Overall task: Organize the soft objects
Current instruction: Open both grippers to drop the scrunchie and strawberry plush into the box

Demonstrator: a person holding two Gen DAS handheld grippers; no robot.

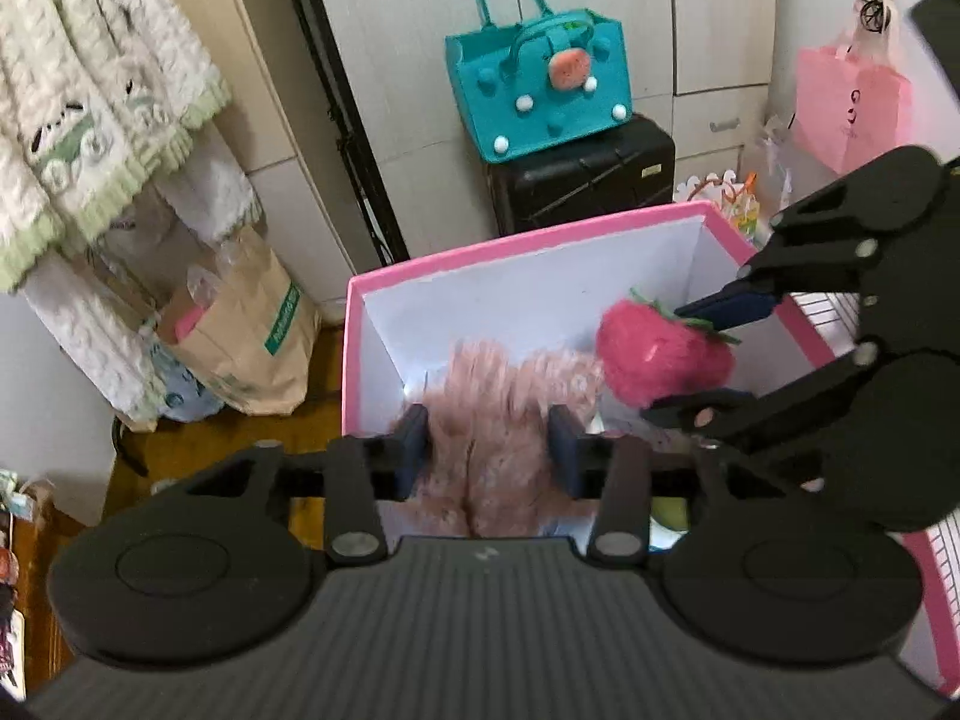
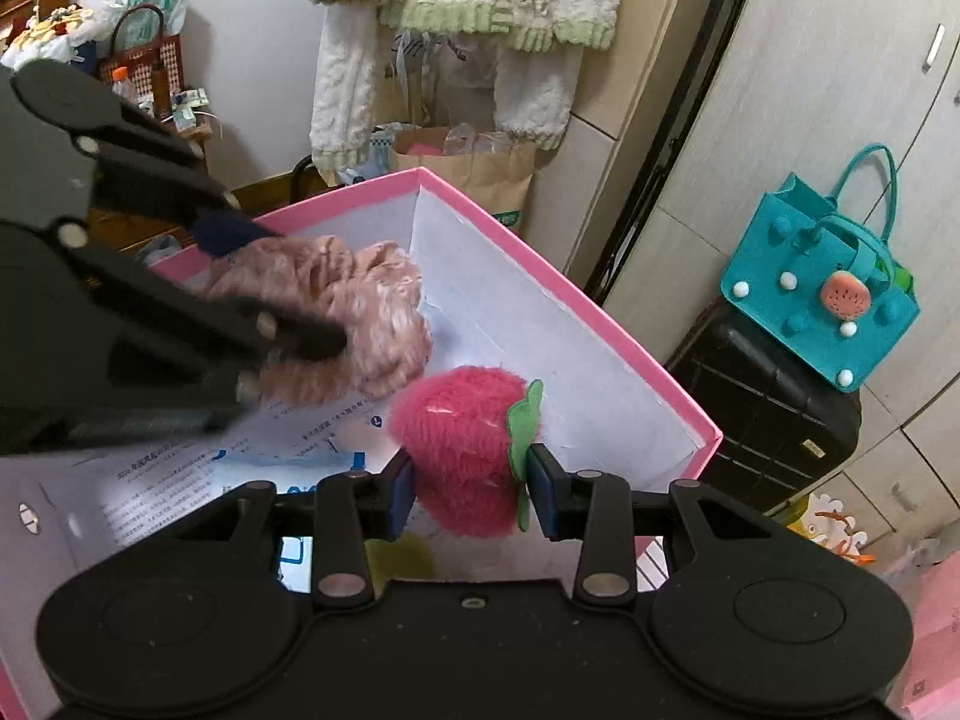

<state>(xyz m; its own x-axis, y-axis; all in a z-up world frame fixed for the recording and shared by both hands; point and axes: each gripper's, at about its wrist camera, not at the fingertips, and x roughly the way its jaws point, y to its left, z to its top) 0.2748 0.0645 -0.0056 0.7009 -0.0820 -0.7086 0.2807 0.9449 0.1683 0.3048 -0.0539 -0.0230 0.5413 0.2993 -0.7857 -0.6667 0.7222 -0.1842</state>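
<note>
A pink box (image 1: 516, 246) with white inner walls sits below both grippers; it also shows in the right wrist view (image 2: 540, 258). My left gripper (image 1: 489, 456) is shut on a fluffy pale-pink plush (image 1: 486, 408) and holds it over the box; the plush shows in the right wrist view (image 2: 360, 306) too. My right gripper (image 2: 471, 486) is shut on a red plush strawberry (image 2: 462, 450) with a green leaf, inside the box. In the left wrist view the strawberry (image 1: 660, 354) sits between the right gripper's fingers (image 1: 738, 306).
Printed paper (image 2: 198, 474) lies on the box floor. A teal felt bag (image 1: 540, 84) stands on a black suitcase (image 1: 582, 174) behind the box. A brown paper bag (image 1: 252, 330) stands at the left. Fluffy white-green clothes (image 1: 78, 108) hang on the wall. A pink bag (image 1: 852, 102) hangs at the right.
</note>
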